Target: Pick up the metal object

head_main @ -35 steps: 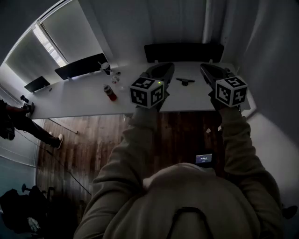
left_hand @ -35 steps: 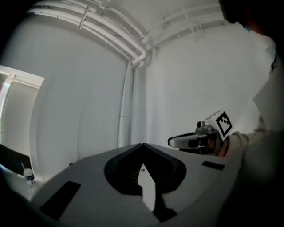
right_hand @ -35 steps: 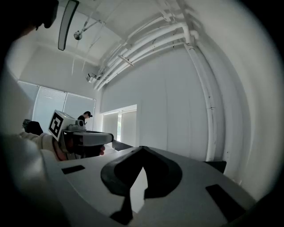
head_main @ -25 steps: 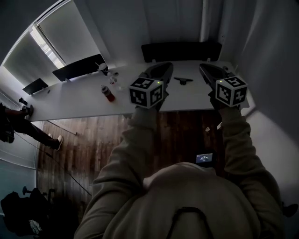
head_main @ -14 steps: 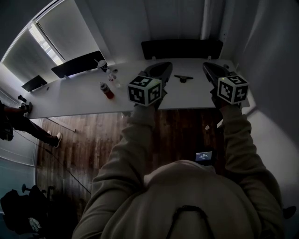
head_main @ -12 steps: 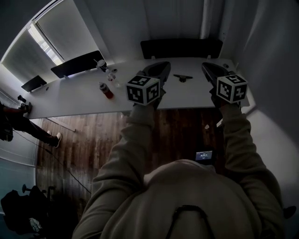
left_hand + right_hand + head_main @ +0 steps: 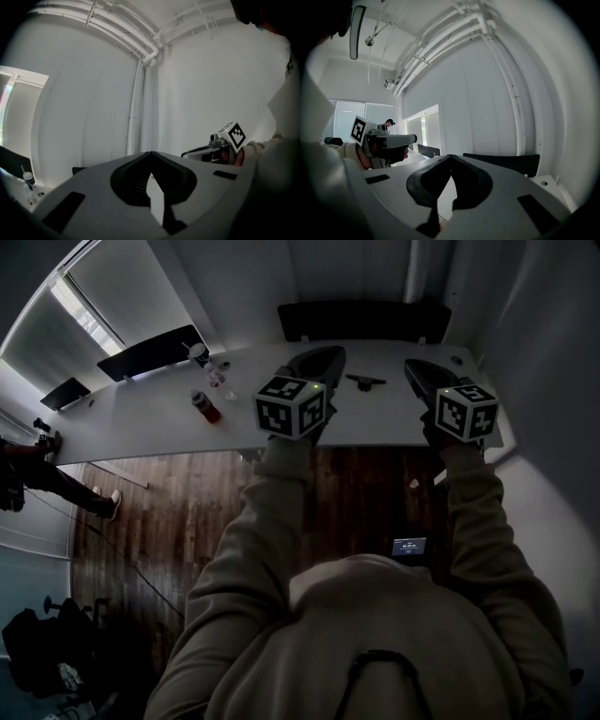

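Observation:
The metal object (image 7: pixel 364 382) is a small dark T-shaped piece lying on the white table (image 7: pixel 159 423), between my two grippers and a little beyond them. My left gripper (image 7: pixel 331 352) hovers over the table just left of it, jaws closed tip to tip with nothing in them. My right gripper (image 7: pixel 414 366) is held to the right of the object, also shut and empty. Both gripper views look level at the white wall, so the object is hidden there. The left gripper (image 7: pixel 151 153) and right gripper (image 7: pixel 450 157) each show their tips meeting.
A red bottle (image 7: pixel 202 407) and small cups (image 7: pixel 201 354) stand at the table's left. Black divider panels (image 7: pixel 364 321) (image 7: pixel 150 351) line the far edge. A small round fitting (image 7: pixel 457 360) sits at the far right corner. A person (image 7: pixel 28 465) stands at the left on the wooden floor.
The head view has tilted a little, so the table sits higher in the picture. Both grippers stay shut above the table beside the metal object, which has not moved.

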`<action>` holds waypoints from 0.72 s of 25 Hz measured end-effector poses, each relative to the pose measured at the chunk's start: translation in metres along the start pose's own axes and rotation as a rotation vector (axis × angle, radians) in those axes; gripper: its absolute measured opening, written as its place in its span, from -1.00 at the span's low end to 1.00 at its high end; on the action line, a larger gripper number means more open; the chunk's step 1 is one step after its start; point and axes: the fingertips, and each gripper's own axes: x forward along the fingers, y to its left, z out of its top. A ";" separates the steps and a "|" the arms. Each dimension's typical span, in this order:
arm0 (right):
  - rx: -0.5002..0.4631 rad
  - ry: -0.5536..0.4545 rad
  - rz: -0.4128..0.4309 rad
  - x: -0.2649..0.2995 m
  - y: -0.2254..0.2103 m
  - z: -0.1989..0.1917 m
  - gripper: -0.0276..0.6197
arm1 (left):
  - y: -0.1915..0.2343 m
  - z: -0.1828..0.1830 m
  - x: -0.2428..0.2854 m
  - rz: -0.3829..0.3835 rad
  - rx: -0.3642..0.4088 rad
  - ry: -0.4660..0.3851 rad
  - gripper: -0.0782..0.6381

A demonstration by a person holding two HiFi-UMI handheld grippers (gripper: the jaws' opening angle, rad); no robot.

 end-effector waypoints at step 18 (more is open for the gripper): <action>-0.007 0.052 0.049 0.022 -0.036 -0.041 -0.85 | 0.029 -0.013 0.054 -0.018 0.000 -0.034 -0.78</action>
